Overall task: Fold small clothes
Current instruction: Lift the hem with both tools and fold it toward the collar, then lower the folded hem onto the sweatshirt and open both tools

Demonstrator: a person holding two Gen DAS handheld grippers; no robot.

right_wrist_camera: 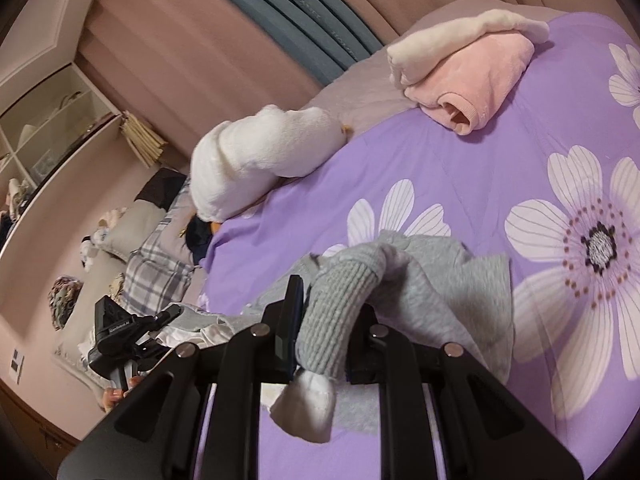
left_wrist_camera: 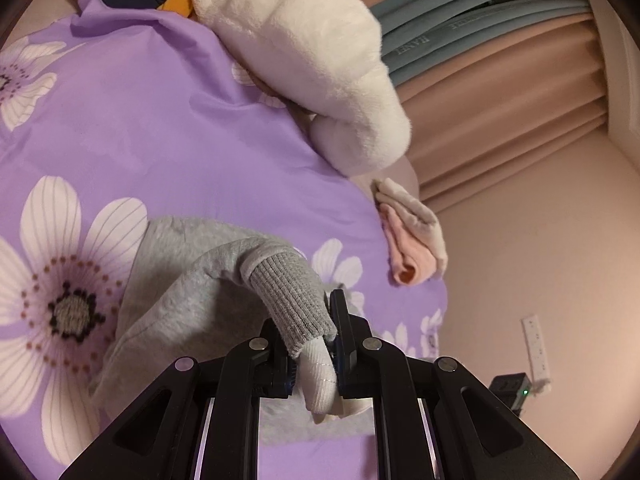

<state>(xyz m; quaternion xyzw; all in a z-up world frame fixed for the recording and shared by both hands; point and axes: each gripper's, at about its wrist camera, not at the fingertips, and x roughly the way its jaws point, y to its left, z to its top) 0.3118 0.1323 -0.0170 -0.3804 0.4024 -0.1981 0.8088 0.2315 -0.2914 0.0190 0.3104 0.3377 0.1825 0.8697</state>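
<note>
On bed: purple floral cover (left_wrist_camera: 168, 128), grey top (left_wrist_camera: 180, 300) lying low-centre, rumpled, body partly flat on cover.
L gripper (left_wrist_camera: 316, 354): clamped on one grey ribbed cuff (left_wrist_camera: 292, 300); white inner sleeve sticks out below the jaws. Cuff lifted off cover, sleeve trailing back to the body.
R gripper (right_wrist_camera: 324, 340): closed on the other ribbed cuff (right_wrist_camera: 340, 312); white inner sleeve end (right_wrist_camera: 308, 408) hangs under it. Sleeve raised, rest of grey top (right_wrist_camera: 440, 280) bunched just beyond.
Done so far: pink item (right_wrist_camera: 472, 80) w/ white piece sits folded near far edge of cover, same pile (left_wrist_camera: 412, 236) seen from L view. Looks like one garment finished.
In hand: grey top, early stage. Both sleeves held, no fold laid yet; body creased, not squared.
Left to do (judgement): bring sleeves in across body, flatten, fold over, then stack by pink pile. More clothes? Whitish/grey fabric (right_wrist_camera: 196, 328) by L-hand gripper in R view, can't tell if it's part of grey top or another item.
Other: white plush (left_wrist_camera: 304, 52) on far side of bed, well apart from grey top.
</note>
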